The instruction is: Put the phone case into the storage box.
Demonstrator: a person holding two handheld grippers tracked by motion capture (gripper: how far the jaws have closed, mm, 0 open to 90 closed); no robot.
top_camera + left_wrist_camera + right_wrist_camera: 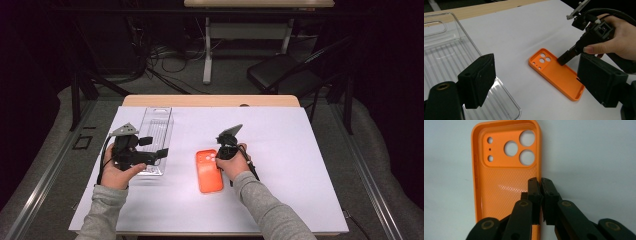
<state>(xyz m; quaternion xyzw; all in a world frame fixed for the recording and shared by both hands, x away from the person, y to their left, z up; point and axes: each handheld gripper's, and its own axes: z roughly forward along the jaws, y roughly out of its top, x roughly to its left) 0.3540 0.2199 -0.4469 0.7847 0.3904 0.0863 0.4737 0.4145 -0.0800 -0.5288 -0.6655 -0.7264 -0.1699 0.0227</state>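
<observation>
My right gripper (541, 182) had pinched the case (504, 185) by its right long wall, the case lying open-side up on the table beside the tray (156, 131). My left gripper (155, 148) hovered wide open, empty, over the tray.

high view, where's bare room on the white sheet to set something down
The white sheet is bare right of the right gripper to its right edge, and along the near edge below the orange phone case. It is crowded between the clear plastic tray and the case.
</observation>
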